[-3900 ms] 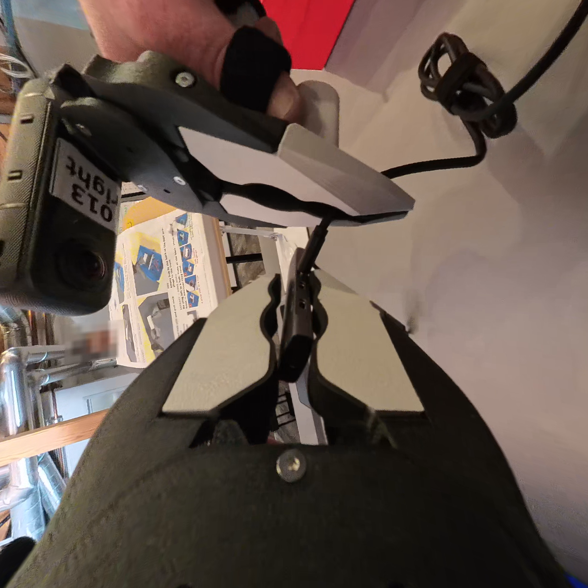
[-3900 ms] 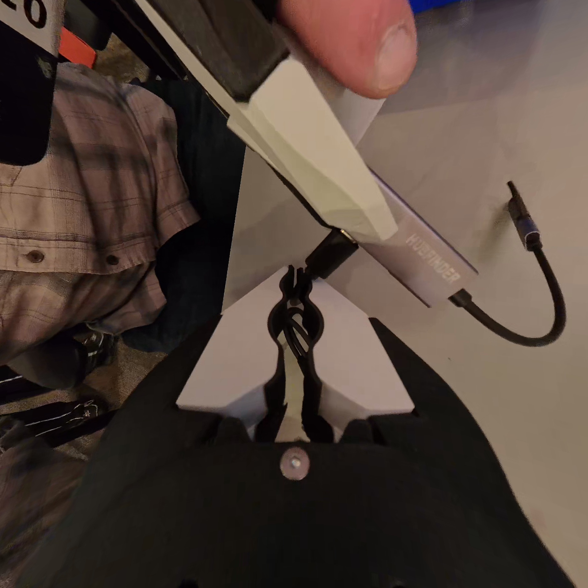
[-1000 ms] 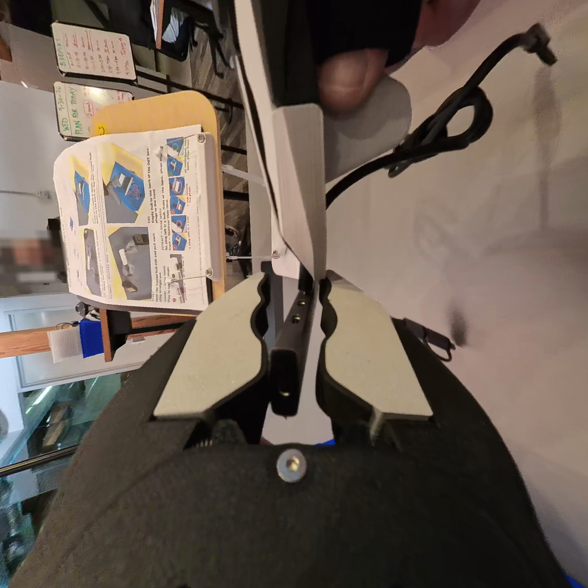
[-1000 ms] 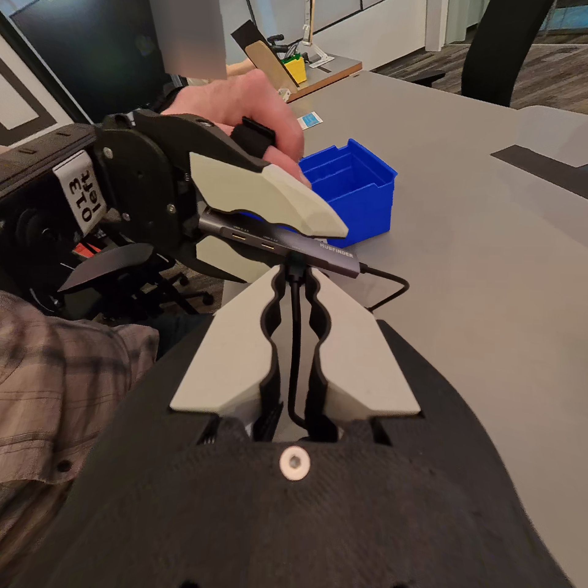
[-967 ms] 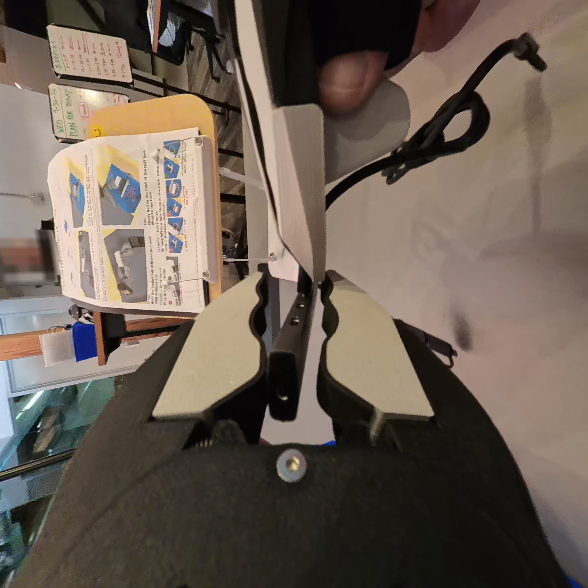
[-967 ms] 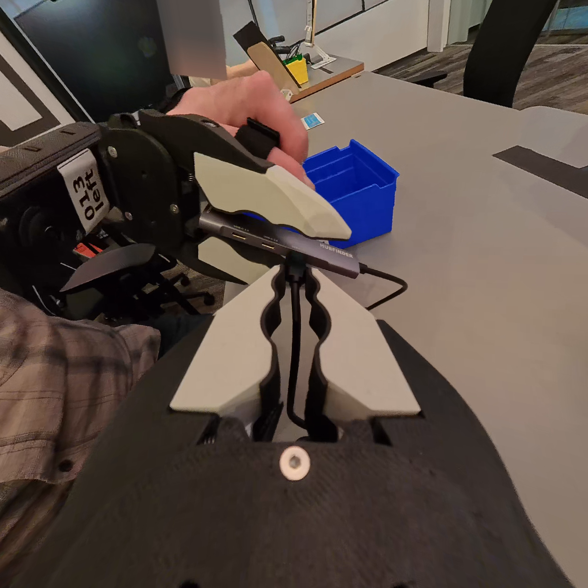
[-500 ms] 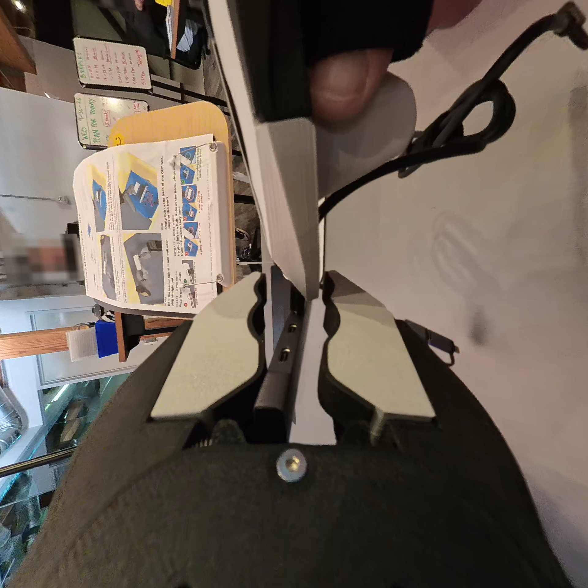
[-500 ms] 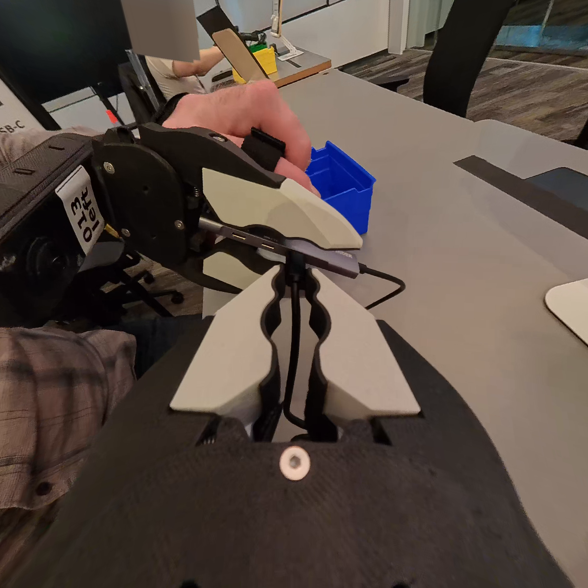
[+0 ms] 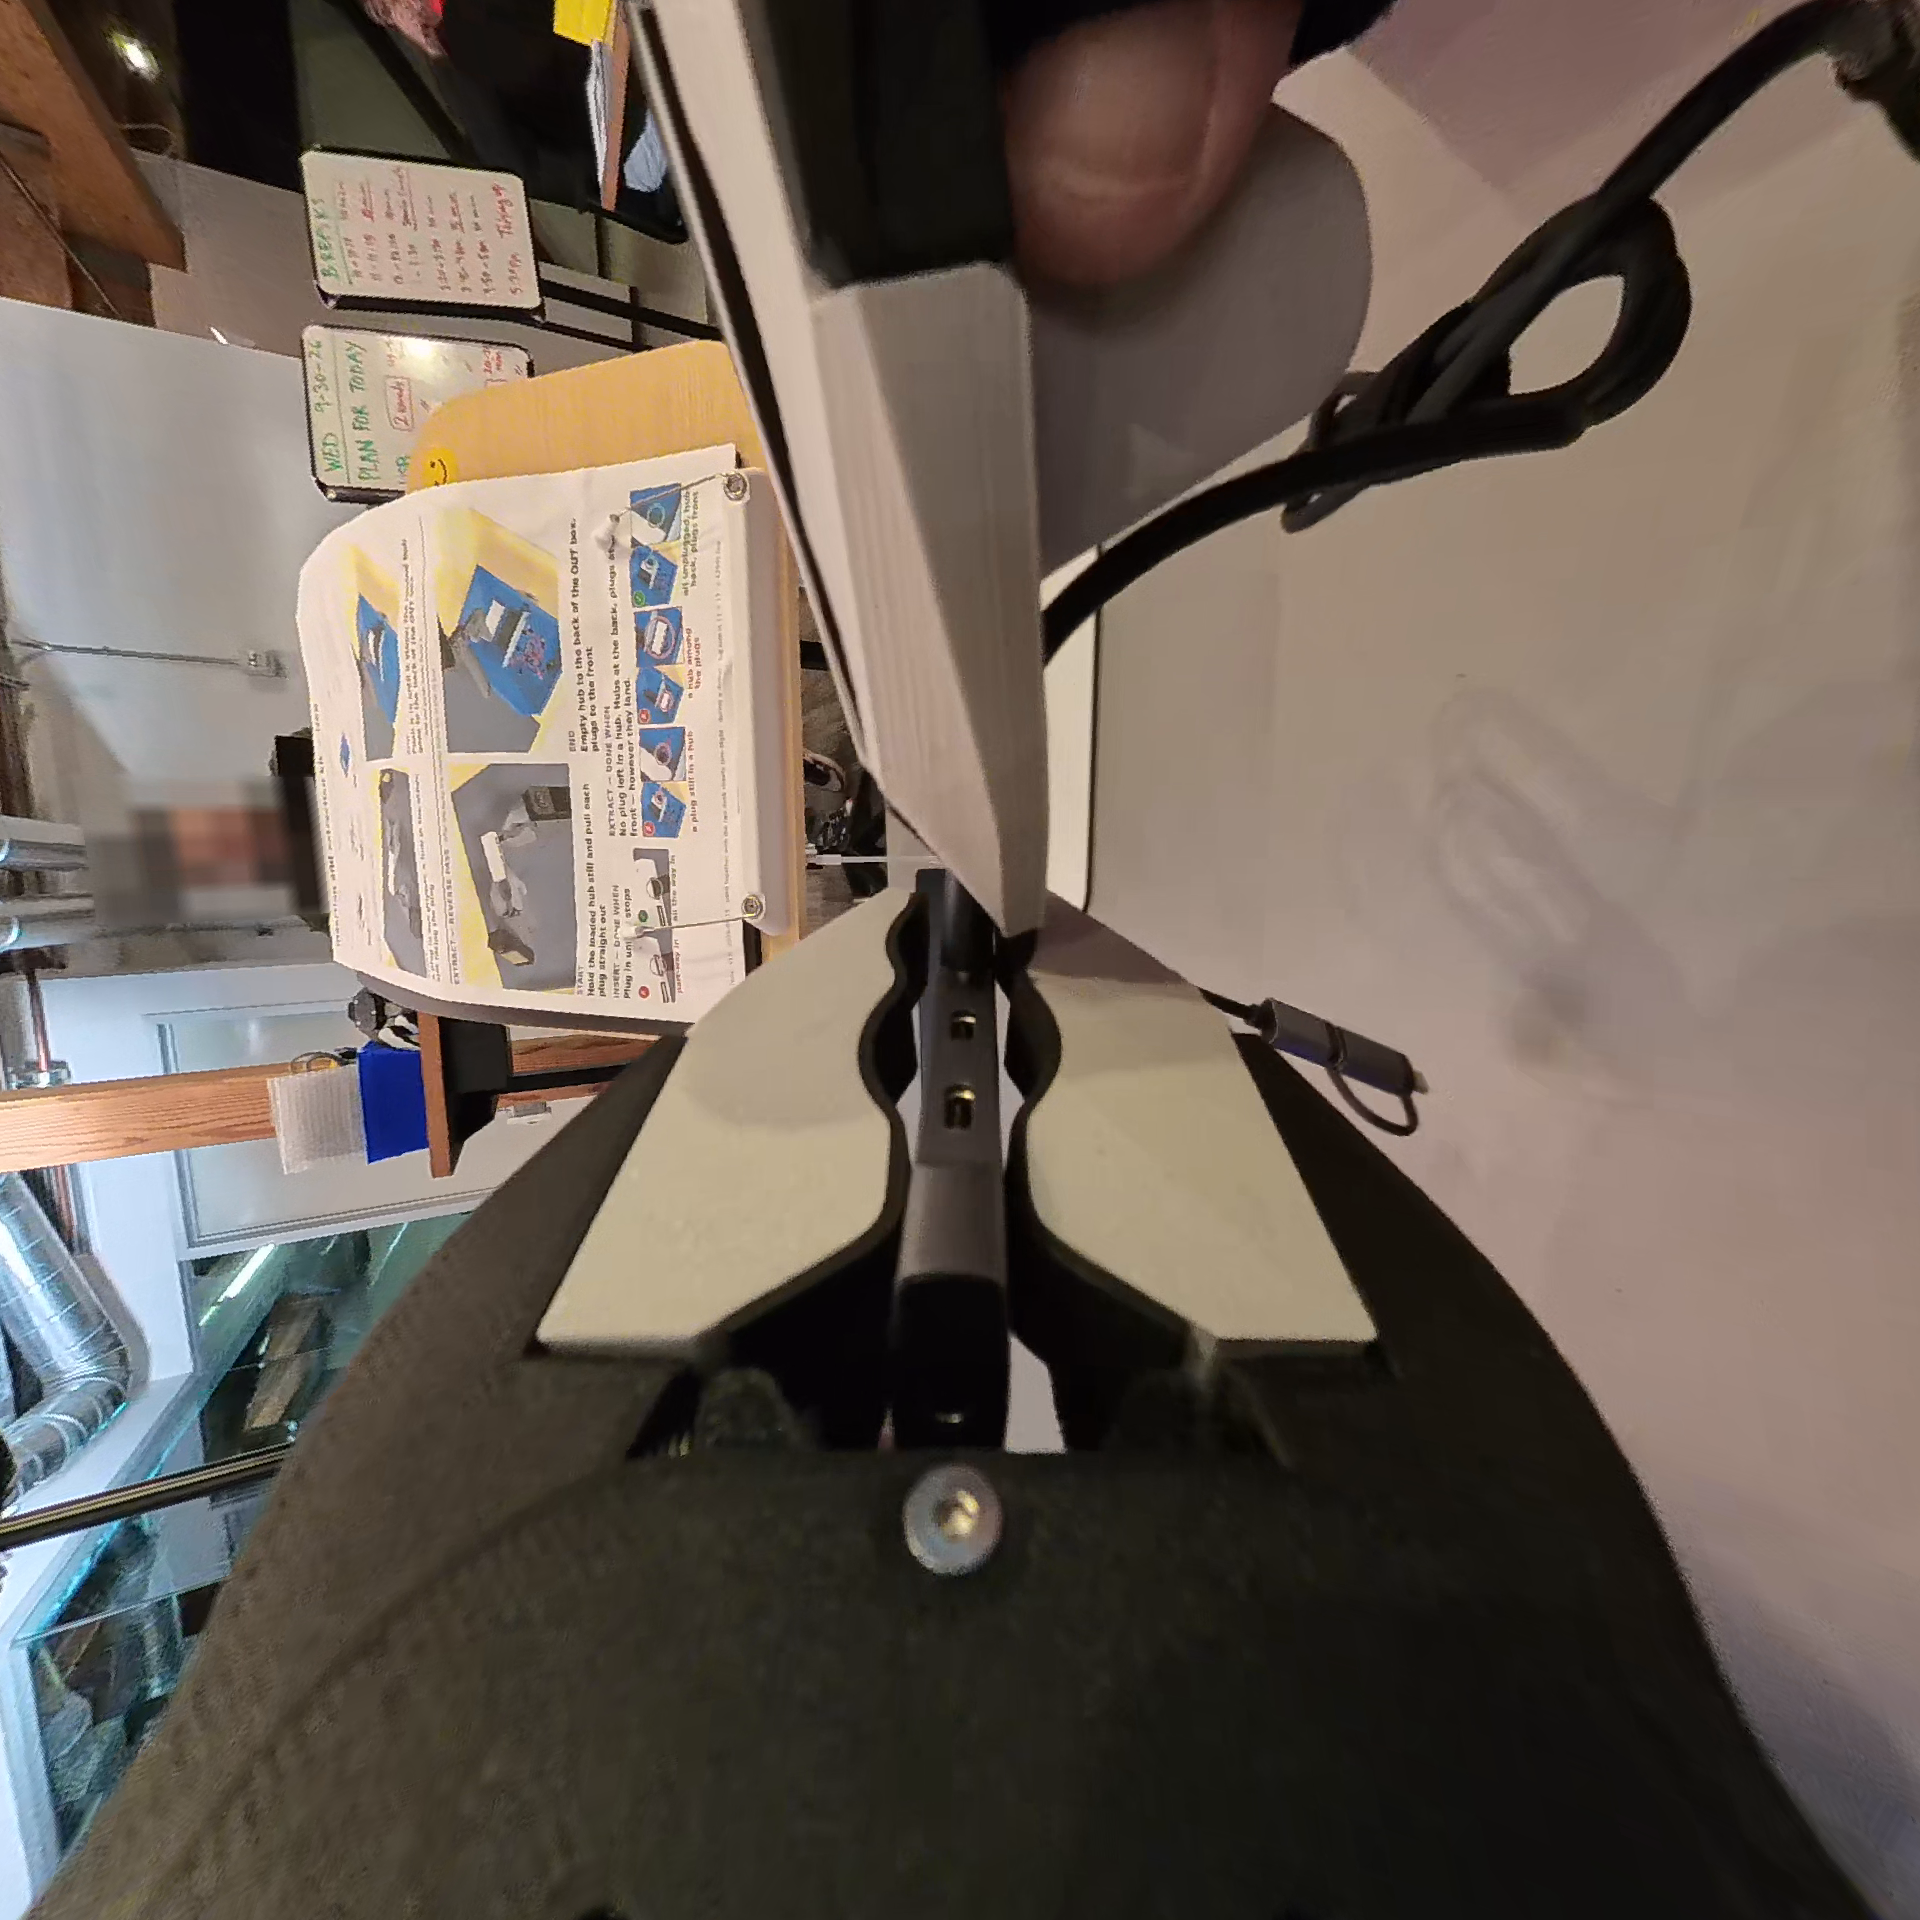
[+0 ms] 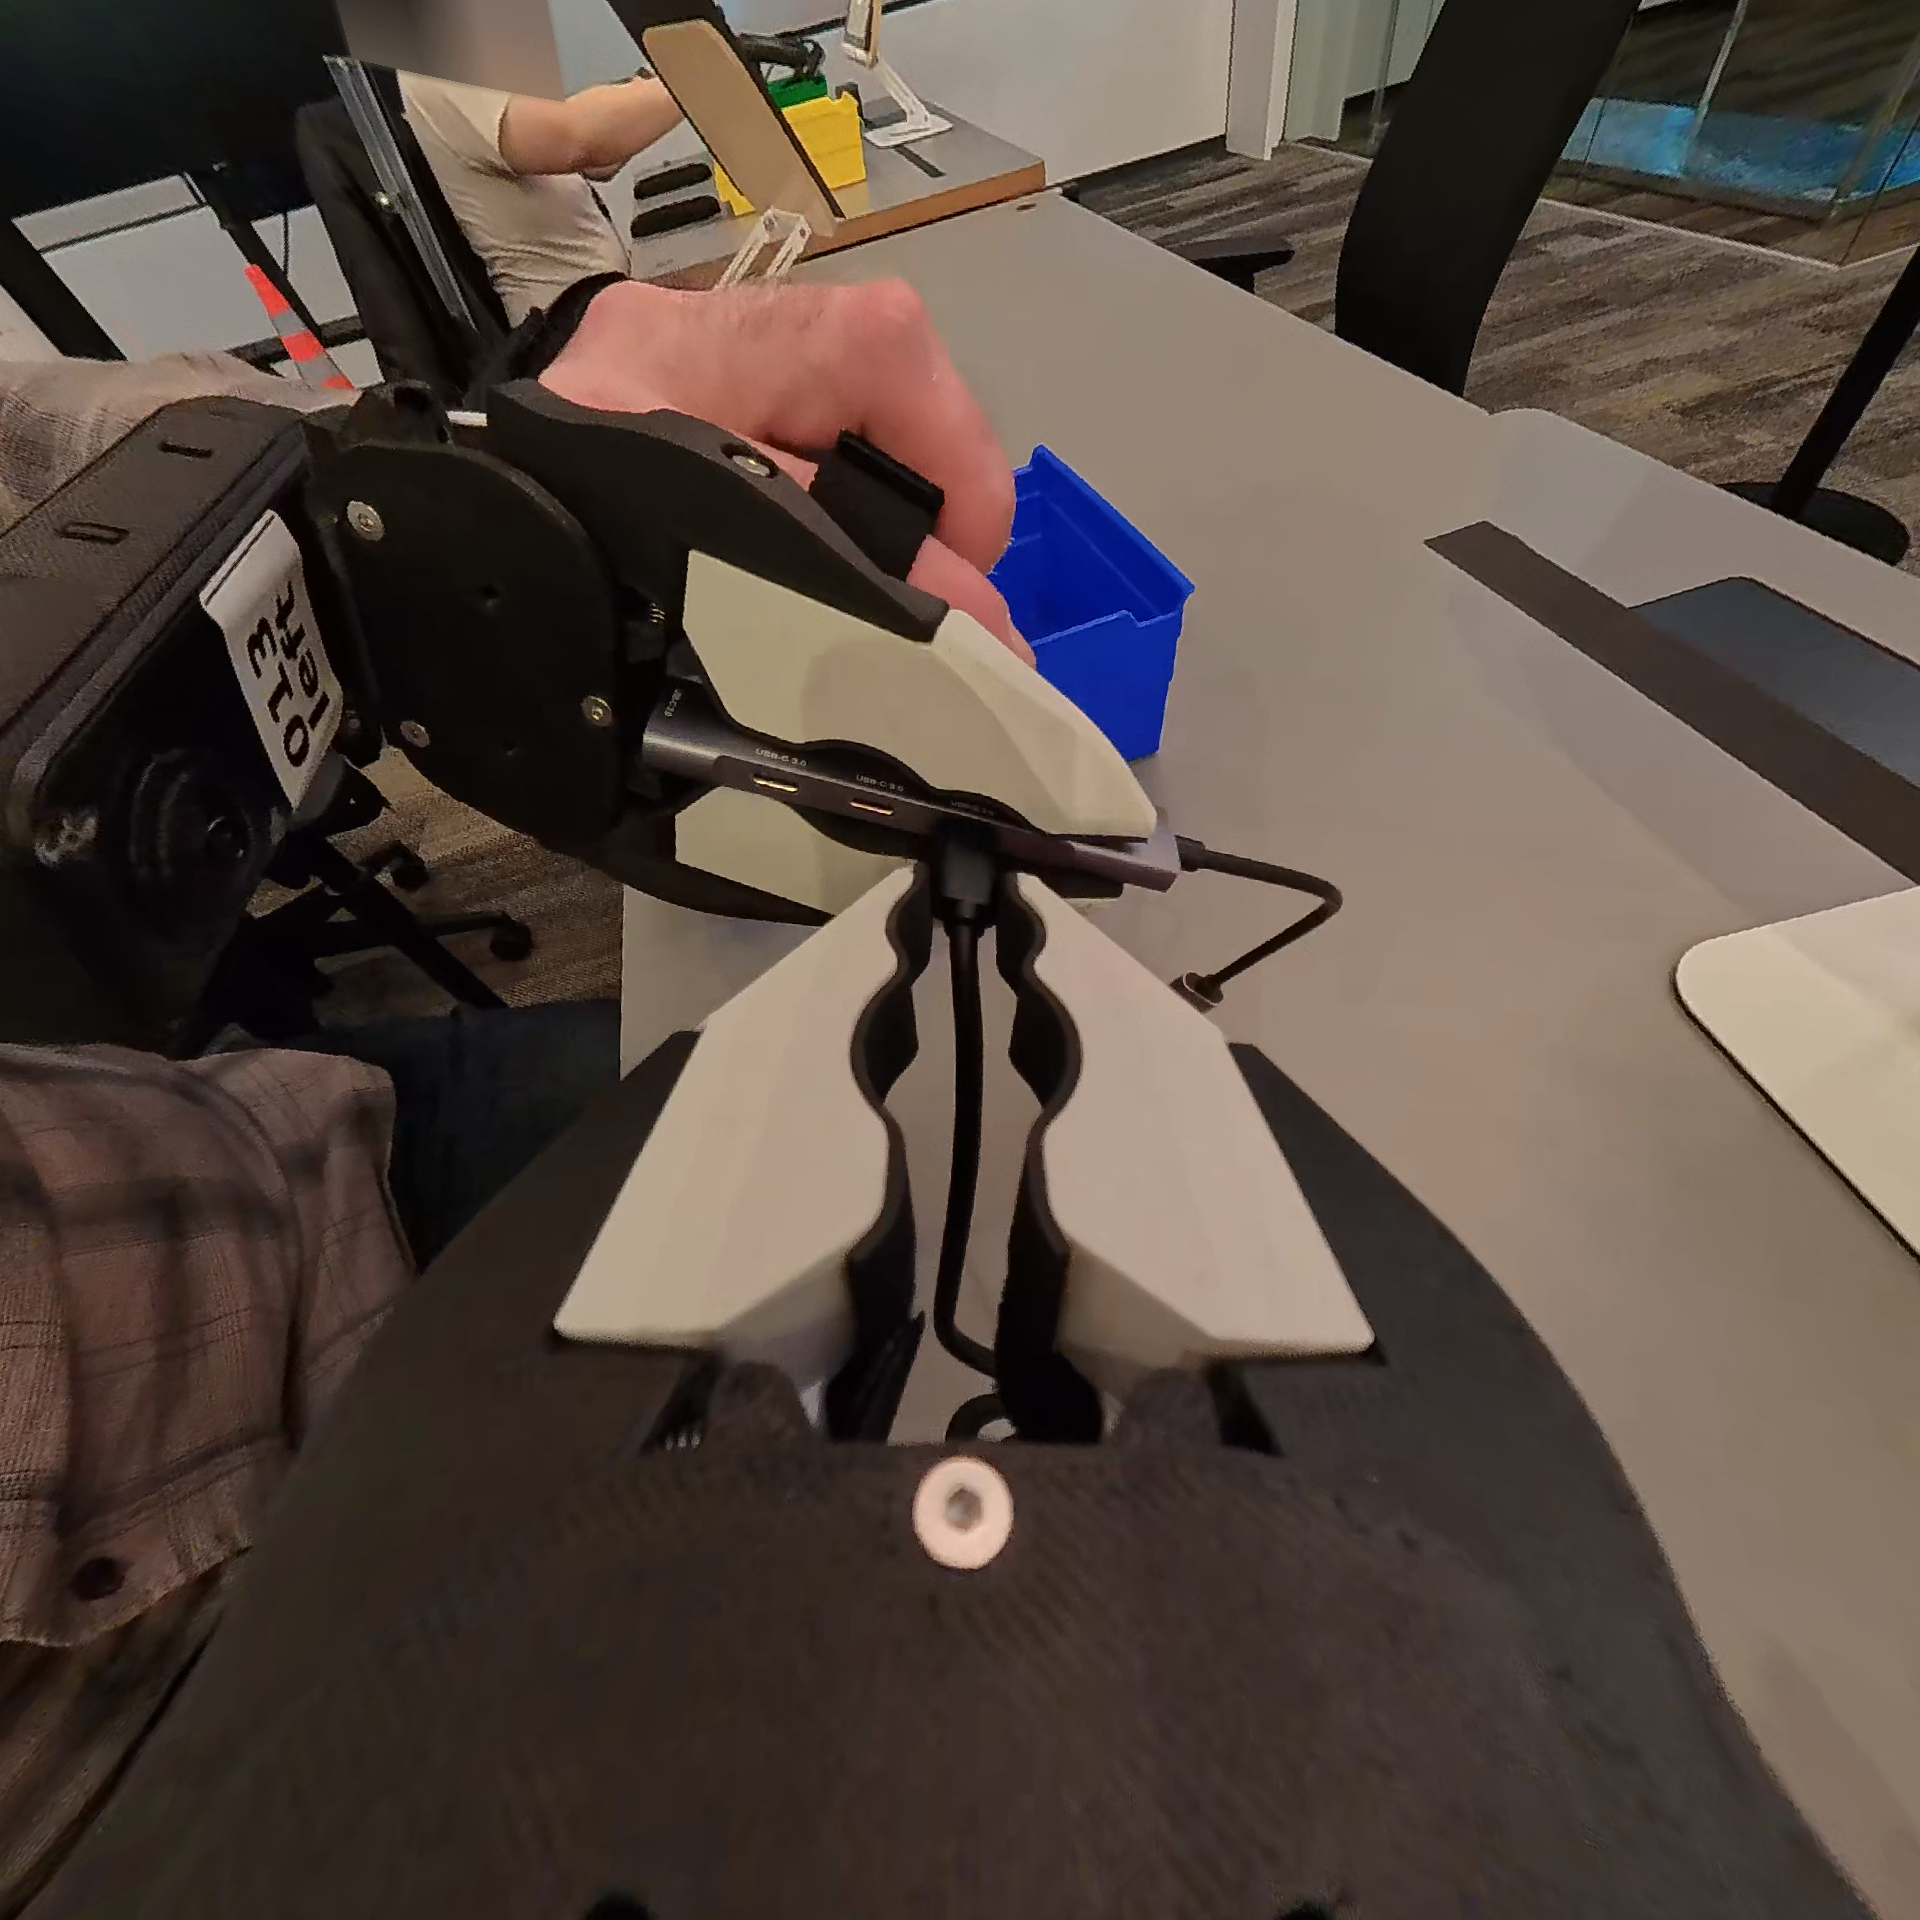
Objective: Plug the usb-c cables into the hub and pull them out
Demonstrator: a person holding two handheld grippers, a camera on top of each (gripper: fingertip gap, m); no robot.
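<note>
**Above the grey table: hub clamped, 1 plug seated**

Over the near edge of the grey table point(image 10: 1403, 582), the left gripper point(image 10: 1138, 831) comes in from the left, a person's hand point(image 10: 790, 384) wrapped over its black body. Its 2 pale fingers are pressed onto the flat faces of a slim grey USB-C hub point(image 10: 831, 790), held level and clear of the table. 2 empty ports show on the hub's near edge, side by side, left of the plug.

Right gripper point(image 10: 961, 883): fingers drawn close, tips pinching the black plug point(image 10: 966, 873) of a USB-C cable point(image 10: 961, 1091). Plug sits against the hub's near edge at the third port, just under the left gripper's upper finger. How deep it is seated, cannot tell. Cable runs back between the fingers and curls out of sight near the gripper body.

Hub's own black lead point(image 10: 1268, 914) leaves its right end, bends down and touches the table.

Left wrist view, rolled sideways: left gripper point(image 9: 956, 935) clamped on the hub point(image 9: 951, 1122), 2 ports visible on its edge. Right gripper's pale finger point(image 9: 925, 582) crosses just ahead. Farther off, a looped black cable point(image 9: 1507, 343) lies on the table point(image 9: 1558, 1351); a small grey adapter plug point(image 9: 1340, 1049) lies near the right finger.

Blue bin point(image 10: 1091, 613) stands on the table beyond the left gripper. Pale mat corner point(image 10: 1818, 1039) at right. Illustrated instruction sheet point(image 9: 540, 738) stands on a board at far left.
</note>
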